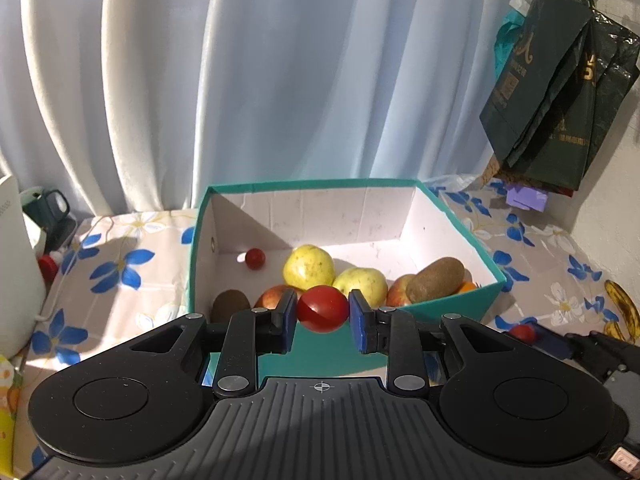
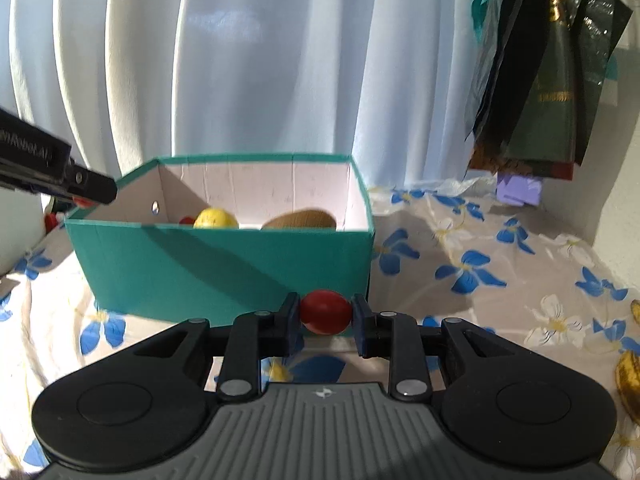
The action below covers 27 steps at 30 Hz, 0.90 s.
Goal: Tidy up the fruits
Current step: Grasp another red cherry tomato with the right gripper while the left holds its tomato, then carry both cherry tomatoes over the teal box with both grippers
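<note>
A teal cardboard box [image 1: 452,308] holds several fruits: yellow apples [image 1: 308,266], reddish apples, brown kiwis [image 1: 436,280], an orange and a small red tomato [image 1: 255,258]. My left gripper [image 1: 322,312] is shut on a red tomato [image 1: 322,309] and holds it above the box's near edge. My right gripper [image 2: 326,314] is shut on another red tomato [image 2: 326,311], low in front of the box's teal front wall [image 2: 224,268]. The right gripper and its tomato also show at the right in the left wrist view [image 1: 524,332]. The left gripper's body shows at the upper left of the right wrist view [image 2: 52,176].
The box stands on a floral tablecloth [image 2: 500,264]. Spotted bananas [image 1: 624,312] lie at the right edge. Dark bags [image 1: 560,92] hang at the right. A white appliance [image 1: 16,264] stands at the left. A pale curtain [image 1: 240,80] hangs behind.
</note>
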Tool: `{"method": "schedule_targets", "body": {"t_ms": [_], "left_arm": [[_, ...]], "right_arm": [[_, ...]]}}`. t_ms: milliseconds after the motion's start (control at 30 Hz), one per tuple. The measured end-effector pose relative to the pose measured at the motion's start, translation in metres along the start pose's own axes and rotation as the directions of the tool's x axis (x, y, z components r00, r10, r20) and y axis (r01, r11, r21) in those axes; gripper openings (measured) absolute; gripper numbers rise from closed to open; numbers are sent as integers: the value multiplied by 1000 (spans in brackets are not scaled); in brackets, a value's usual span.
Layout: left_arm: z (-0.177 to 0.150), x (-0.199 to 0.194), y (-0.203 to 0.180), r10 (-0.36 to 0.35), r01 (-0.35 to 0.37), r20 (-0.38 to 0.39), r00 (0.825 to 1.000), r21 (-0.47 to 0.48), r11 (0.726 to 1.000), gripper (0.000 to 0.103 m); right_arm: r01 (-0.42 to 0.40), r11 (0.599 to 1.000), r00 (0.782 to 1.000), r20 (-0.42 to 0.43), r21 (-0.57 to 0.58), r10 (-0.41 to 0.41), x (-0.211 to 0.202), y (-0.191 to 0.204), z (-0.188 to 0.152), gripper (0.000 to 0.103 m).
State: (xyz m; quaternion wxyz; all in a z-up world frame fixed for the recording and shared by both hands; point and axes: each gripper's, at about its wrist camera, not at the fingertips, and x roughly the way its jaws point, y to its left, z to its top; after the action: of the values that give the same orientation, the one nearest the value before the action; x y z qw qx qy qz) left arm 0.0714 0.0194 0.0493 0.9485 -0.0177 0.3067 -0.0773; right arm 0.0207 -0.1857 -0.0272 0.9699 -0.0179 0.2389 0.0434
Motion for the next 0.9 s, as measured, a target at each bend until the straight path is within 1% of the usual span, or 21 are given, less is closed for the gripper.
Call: {"method": "schedule_targets", "body": {"t_ms": [133, 267, 367, 567, 733, 900], "left_arm": [[12, 0, -2, 7, -7, 25, 1000, -3, 1000, 31], [22, 0, -3, 13, -13, 42, 999, -3, 1000, 31], [29, 3, -3, 21, -20, 49, 999, -7, 1000, 31], [36, 10, 1, 33, -32, 54, 998, -20, 999, 31], [37, 20, 5, 42, -41, 42, 998, -23, 999, 31], [36, 28, 7, 45, -44, 35, 998, -19, 999, 31]], "right_arm": [[23, 1000, 997, 77, 20, -24, -10, -7, 24, 26], [21, 999, 990, 136, 41, -26, -16, -12, 44, 26], [18, 999, 985, 171, 34, -23, -19, -10, 54, 26], [-6, 999, 975, 221, 36, -2, -21, -4, 68, 26], [-17, 999, 972, 237, 33, 8, -20, 0, 71, 26], [-13, 999, 970, 243, 41, 2, -18, 2, 70, 26]]}}
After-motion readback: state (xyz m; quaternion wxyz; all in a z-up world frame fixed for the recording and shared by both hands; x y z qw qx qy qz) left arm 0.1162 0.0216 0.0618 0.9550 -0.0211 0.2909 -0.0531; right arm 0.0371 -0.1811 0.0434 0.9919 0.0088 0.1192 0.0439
